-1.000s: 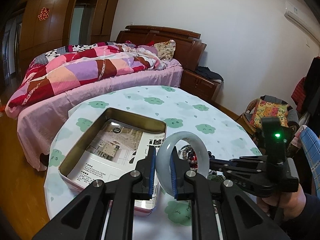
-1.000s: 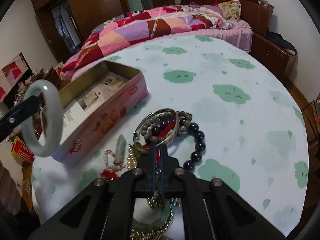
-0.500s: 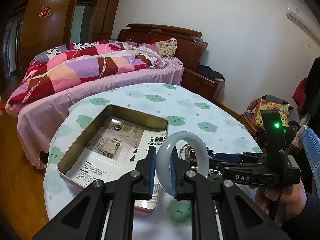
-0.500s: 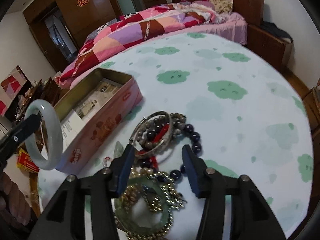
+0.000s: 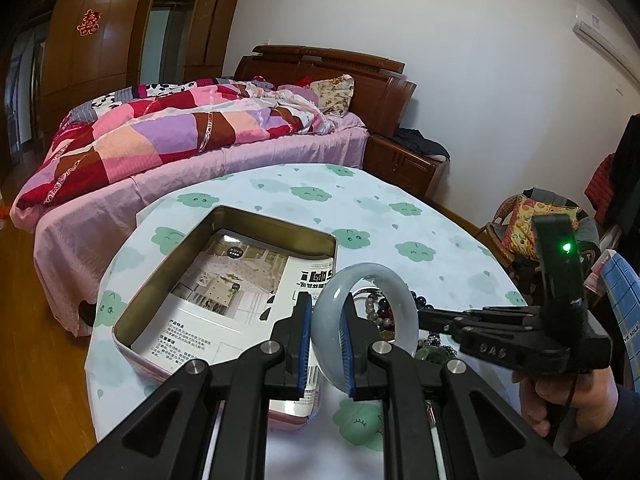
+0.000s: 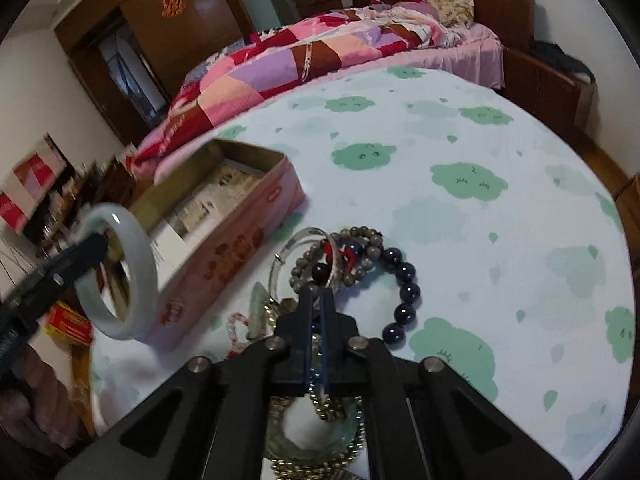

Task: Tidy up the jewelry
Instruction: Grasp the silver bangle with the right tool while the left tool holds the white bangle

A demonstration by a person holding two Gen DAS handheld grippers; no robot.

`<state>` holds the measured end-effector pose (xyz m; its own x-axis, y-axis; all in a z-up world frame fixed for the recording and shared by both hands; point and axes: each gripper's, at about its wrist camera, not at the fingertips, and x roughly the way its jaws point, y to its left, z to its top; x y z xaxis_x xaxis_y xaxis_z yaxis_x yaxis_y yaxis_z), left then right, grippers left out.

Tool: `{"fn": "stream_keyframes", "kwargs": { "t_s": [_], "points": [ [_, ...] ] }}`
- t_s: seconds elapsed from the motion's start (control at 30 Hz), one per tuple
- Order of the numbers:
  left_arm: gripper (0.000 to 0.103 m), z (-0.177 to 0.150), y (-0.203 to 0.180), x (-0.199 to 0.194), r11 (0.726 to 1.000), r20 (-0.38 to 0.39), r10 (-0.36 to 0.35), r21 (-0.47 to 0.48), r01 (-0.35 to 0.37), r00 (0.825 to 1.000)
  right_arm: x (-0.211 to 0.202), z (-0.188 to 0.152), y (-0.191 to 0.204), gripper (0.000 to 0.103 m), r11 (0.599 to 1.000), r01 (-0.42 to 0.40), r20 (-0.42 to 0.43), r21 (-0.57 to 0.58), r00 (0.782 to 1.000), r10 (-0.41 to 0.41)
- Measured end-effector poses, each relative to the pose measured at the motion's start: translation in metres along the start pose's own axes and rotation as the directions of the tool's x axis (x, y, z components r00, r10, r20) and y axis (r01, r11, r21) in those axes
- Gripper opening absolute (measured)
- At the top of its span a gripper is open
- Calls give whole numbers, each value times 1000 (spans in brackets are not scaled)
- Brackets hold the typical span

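I count one jade bangle, one open tin, and two grippers; the bead bracelets are too tangled to count.

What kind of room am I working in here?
Most likely a home bedroom: a bed with a patchwork quilt and wooden headboard stands just behind the round table, tall wooden wardrobes line the far wall, and an air conditioner hangs high.

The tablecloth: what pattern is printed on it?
Green clouds with small drops on a pale tablecloth, clearest in the right wrist view.
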<state>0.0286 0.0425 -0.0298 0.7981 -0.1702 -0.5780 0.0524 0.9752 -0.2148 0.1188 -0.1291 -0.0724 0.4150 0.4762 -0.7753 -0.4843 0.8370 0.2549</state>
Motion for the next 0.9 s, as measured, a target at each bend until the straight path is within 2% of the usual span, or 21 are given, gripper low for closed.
{"fn": "stream_keyframes", "kwargs": {
  "t_s": [0.23, 0.3, 0.33, 0.37, 0.4, 0.57, 0.67, 0.9],
  "points": [
    [13, -3, 2, 4, 1000, -12, 2, -10, -2, 1000, 17, 8, -9, 20, 998, 4, -28, 56, 1000, -3],
    [13, -3, 2, 4, 1000, -13, 1, -13, -1, 1000, 21, 9, -10, 32, 998, 5, -45, 66, 999, -2],
    [13, -3, 2, 4, 1000, -13, 1, -14, -1, 1000, 22, 8, -10, 43, 998, 5, -46, 68, 999, -2],
    [13, -3, 2, 4, 1000, -12, 0, -13, -1, 1000, 23, 8, -10, 46, 998, 5, -46, 69, 999, -1],
    [13, -3, 2, 3, 1000, -11, 0, -13, 0, 1000, 25, 7, -10, 46, 998, 8, -49, 67, 999, -5],
    [13, -2, 2, 2, 1000, -11, 0, -13, 0, 1000, 24, 4, -7, 20, 999, -18, -55, 51, 998, 21],
    [13, -2, 2, 2, 1000, -11, 0, -12, 0, 1000, 22, 3, -6, 12, 998, -39, -48, 46, 998, 41],
    [13, -1, 2, 1, 1000, -7, 3, -12, -3, 1000, 5, -3, -2, 10, 999, -44, 0, 30, 999, 44]
  ]
}}
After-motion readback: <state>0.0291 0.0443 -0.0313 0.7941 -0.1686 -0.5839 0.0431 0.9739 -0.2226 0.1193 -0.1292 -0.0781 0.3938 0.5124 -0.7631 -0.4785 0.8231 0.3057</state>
